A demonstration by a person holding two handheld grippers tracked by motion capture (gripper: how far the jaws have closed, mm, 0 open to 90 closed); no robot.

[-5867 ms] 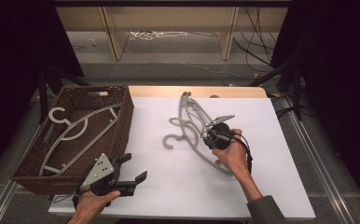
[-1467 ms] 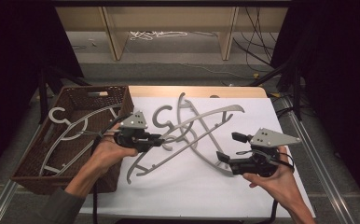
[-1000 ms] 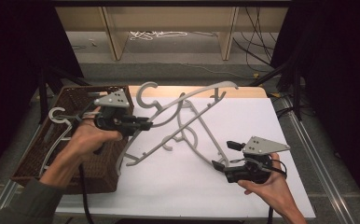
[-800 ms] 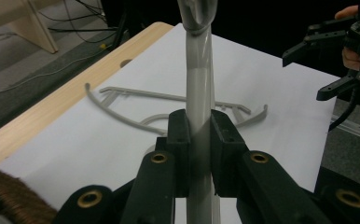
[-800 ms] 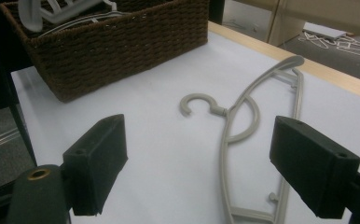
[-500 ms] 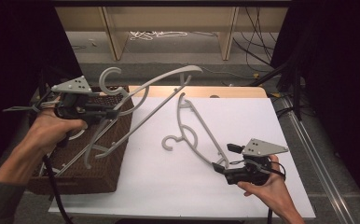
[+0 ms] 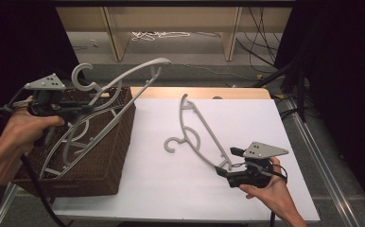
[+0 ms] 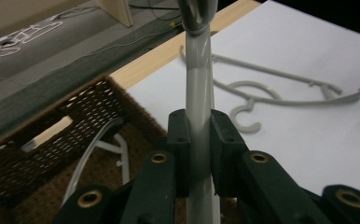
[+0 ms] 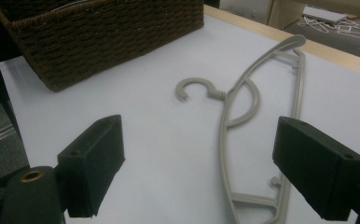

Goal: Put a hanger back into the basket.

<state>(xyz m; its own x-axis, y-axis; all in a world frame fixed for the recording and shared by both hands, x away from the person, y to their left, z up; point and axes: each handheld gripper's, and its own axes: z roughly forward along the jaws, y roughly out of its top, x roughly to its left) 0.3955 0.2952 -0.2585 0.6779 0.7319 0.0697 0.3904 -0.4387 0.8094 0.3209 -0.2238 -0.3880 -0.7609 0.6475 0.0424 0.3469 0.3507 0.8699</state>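
My left gripper (image 7: 87, 109) is shut on a grey plastic hanger (image 7: 124, 76), which hangs tilted over the brown wicker basket (image 7: 106, 163) with its lower end down inside. In the left gripper view the pads (image 8: 180, 140) clamp the hanger's bar (image 8: 199, 88). A second grey hanger (image 7: 200, 135) lies flat on the white table top. My right gripper (image 7: 229, 162) rests open at that hanger's near end. In the right gripper view its jaws stand wide apart around the gripper's middle (image 9: 208, 158), and the flat hanger (image 9: 243, 107) lies just ahead of them.
The basket (image 9: 108, 32) at the table's left holds other grey hangers (image 7: 74, 144). White sheet (image 7: 171, 189) covers the table, with a wooden strip (image 7: 195, 92) along the far edge. Cables and shelving legs lie on the floor beyond.
My left gripper carried its hanger leftward from above the table's middle to over the basket. The right gripper stayed near the flat hanger's end.
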